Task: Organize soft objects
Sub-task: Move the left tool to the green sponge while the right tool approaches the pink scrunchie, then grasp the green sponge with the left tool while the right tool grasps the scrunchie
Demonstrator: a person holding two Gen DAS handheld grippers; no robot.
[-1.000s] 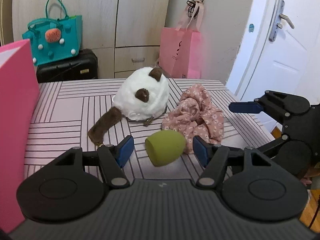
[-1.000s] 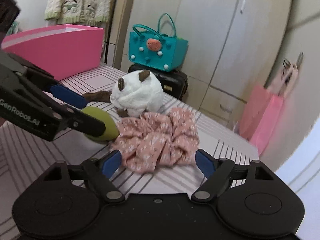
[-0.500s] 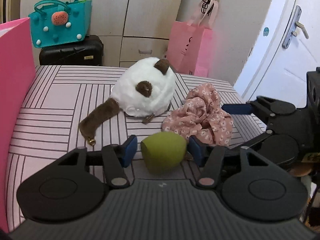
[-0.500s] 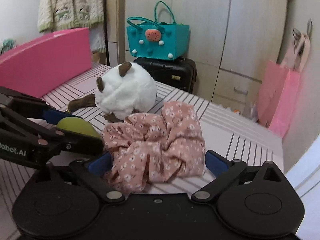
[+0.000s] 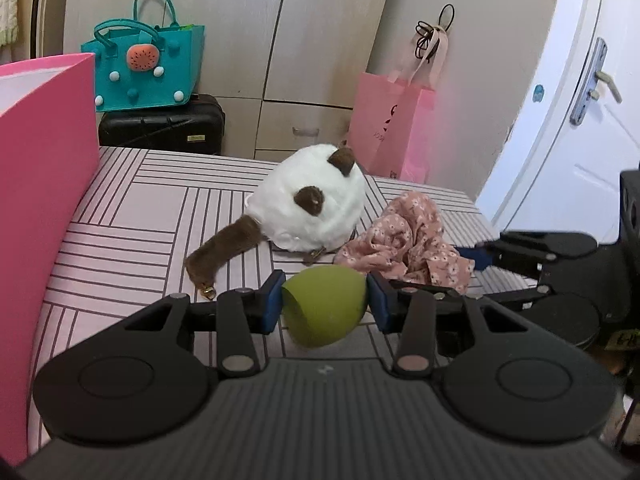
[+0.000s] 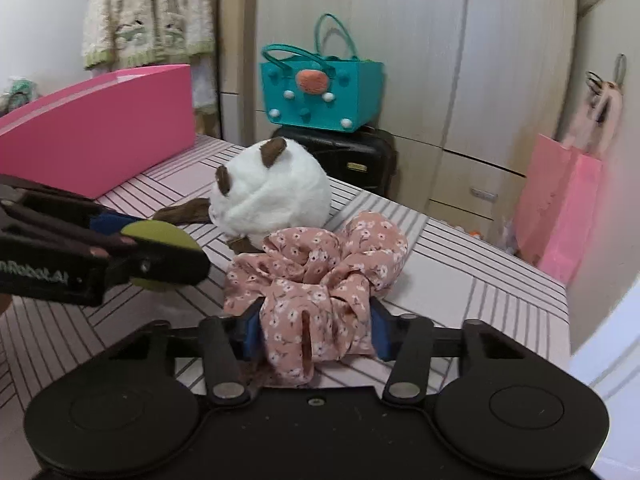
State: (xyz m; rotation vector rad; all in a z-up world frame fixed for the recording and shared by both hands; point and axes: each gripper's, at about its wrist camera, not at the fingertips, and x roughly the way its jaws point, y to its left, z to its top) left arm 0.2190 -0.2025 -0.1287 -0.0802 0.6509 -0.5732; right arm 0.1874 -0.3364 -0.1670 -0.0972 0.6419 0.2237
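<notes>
- The pink box (image 5: 44, 200) stands at the left edge of the left wrist view, on the striped table (image 5: 132, 216).
- The left gripper (image 5: 325, 300) pinches the green sponge (image 5: 326, 310) at lower centre.
- The right gripper (image 6: 316, 330) squeezes the floral scrunchie (image 6: 316, 276) at lower centre of its view.
- Judged step: both grasps made; next, lift and carry toward the box, clear of the white plush (image 5: 308, 208).

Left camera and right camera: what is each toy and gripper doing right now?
Left gripper: fingers shut on the green sponge.
Right gripper: fingers shut on the floral scrunchie.
White plush: lying loose on the striped table.
Pink box: standing upright, top open.
</notes>
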